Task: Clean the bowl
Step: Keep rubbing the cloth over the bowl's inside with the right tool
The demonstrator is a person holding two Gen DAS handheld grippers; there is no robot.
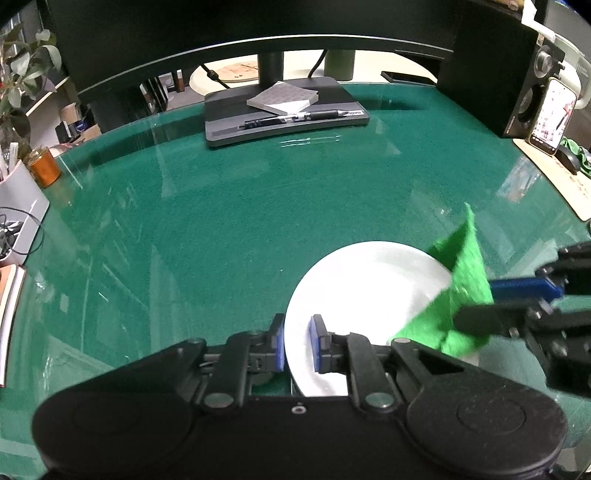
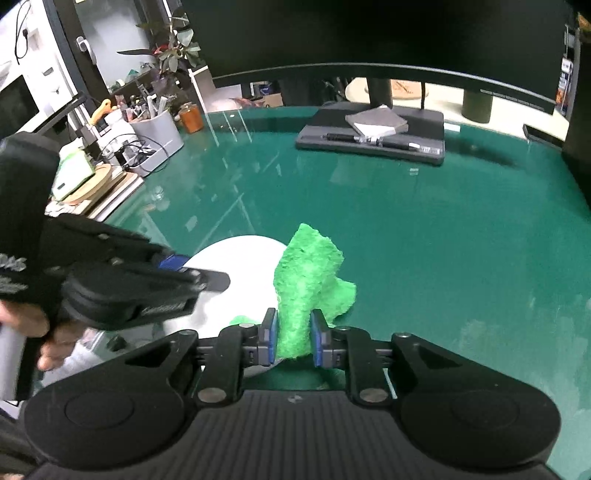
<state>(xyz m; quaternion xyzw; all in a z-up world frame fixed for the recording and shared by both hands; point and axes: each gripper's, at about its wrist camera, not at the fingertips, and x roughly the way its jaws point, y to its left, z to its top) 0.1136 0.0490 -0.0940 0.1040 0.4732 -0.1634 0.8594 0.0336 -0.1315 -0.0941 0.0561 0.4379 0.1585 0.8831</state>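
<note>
You are working at a green desk (image 1: 229,221) with a glossy, reflective top, under a dark monitor (image 1: 221,33) that is filling the far side. Your left gripper (image 1: 298,343) is pinching the near rim of the white bowl (image 1: 365,288), one pad outside the wall and one inside, jaws drawn narrow on it. Your right gripper (image 2: 293,338) is clamping a green cloth (image 2: 310,280), its pads pressing the bunched lower part while the rest is standing up loose over the bowl's right edge. The bowl is sitting on the desk close in front of you, between the two tools, and looks bare and smooth inside. It is likely hard, slick and breakable, so the thin rim where you are already gripping it is the sensible hold; keep it pinned flat, since a glazed wall could slide out of the pads under a sideways push. The cloth is soft and floppy and will fold wherever it is pressed, so it is best wiped with the gathered part near the pads. Farther out, a grey stand (image 1: 284,118) is carrying a notepad (image 1: 282,98) and a pen (image 1: 295,118), well clear. A phone (image 1: 552,118) is leaning on a speaker (image 1: 524,92) at the right, an orange jar (image 1: 44,166) is standing at the left edge, and none of it is crowding the bowl.
</note>
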